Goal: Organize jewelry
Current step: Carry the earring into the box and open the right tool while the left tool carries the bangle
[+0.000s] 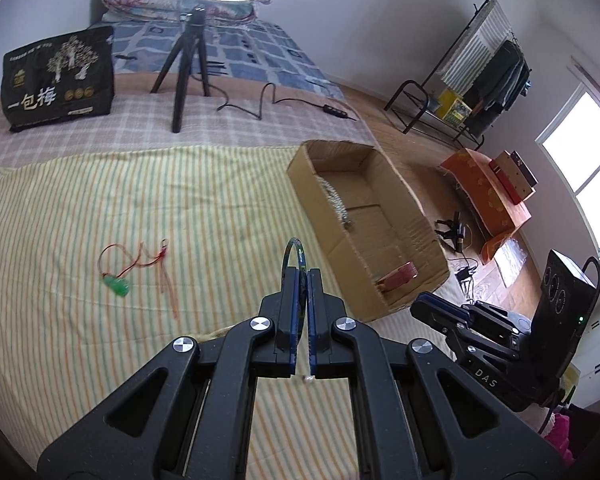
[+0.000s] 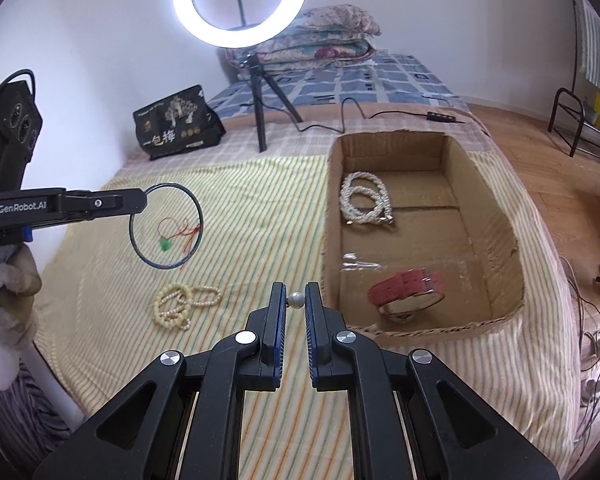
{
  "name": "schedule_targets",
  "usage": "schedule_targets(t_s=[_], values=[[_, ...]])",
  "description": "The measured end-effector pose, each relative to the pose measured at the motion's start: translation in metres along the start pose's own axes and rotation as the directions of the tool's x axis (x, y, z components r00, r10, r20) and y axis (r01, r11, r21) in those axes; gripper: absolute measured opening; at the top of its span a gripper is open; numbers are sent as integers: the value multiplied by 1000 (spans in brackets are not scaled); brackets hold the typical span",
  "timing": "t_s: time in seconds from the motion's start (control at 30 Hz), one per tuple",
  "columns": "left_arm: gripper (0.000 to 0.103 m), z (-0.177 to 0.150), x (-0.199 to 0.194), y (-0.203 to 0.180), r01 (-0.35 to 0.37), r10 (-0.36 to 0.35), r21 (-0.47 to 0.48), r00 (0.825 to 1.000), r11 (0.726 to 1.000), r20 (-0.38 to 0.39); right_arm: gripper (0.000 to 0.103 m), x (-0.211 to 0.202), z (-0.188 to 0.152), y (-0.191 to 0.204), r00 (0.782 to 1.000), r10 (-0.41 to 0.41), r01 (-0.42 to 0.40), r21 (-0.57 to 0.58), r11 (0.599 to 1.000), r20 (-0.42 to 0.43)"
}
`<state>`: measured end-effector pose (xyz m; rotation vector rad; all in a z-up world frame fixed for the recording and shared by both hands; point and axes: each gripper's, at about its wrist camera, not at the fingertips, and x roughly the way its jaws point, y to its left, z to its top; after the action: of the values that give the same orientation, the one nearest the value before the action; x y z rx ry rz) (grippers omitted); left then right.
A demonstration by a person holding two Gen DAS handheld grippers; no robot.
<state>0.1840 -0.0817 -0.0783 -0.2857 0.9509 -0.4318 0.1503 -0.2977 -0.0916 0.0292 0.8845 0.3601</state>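
My left gripper (image 1: 303,270) is shut on a thin dark bangle (image 1: 293,249), held above the striped bedspread; the bangle also shows in the right wrist view (image 2: 166,226). My right gripper (image 2: 296,300) is shut on a small pearl earring (image 2: 296,300), left of the cardboard box (image 2: 484,184). The box holds a pearl necklace (image 2: 364,200), a red watch (image 2: 408,286) and a clear item. A green pendant on a red cord (image 1: 120,285) and a cream bead strand (image 2: 180,306) lie on the bedspread.
A ring light on a black tripod (image 2: 260,92) and a black snack bag (image 2: 178,124) stand at the back of the bed. A cable with a switch (image 2: 444,117) lies behind the box. The bed edge drops to the wooden floor on the right.
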Motion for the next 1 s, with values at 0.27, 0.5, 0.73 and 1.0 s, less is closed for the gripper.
schedule_targets(t_s=[0.27,0.5,0.73,1.0], values=[[1,15,19,-38,50,-50,29,999,998,5,8,-8,9,-34,999,-40,38,69,997,35],[1,26,42,-67,74,-74,51,997,996,6,8,-6,8,-60,997,-68,63,120,991,35],[1,32,70,-80,78,-78,56,997,995,-16,8,-4,10,-81,995,-91,84,155,984,38],[1,34,93,-87,65,-62,61,997,996,-42,8,4,10,-98,994,-111,106,183,977,20]])
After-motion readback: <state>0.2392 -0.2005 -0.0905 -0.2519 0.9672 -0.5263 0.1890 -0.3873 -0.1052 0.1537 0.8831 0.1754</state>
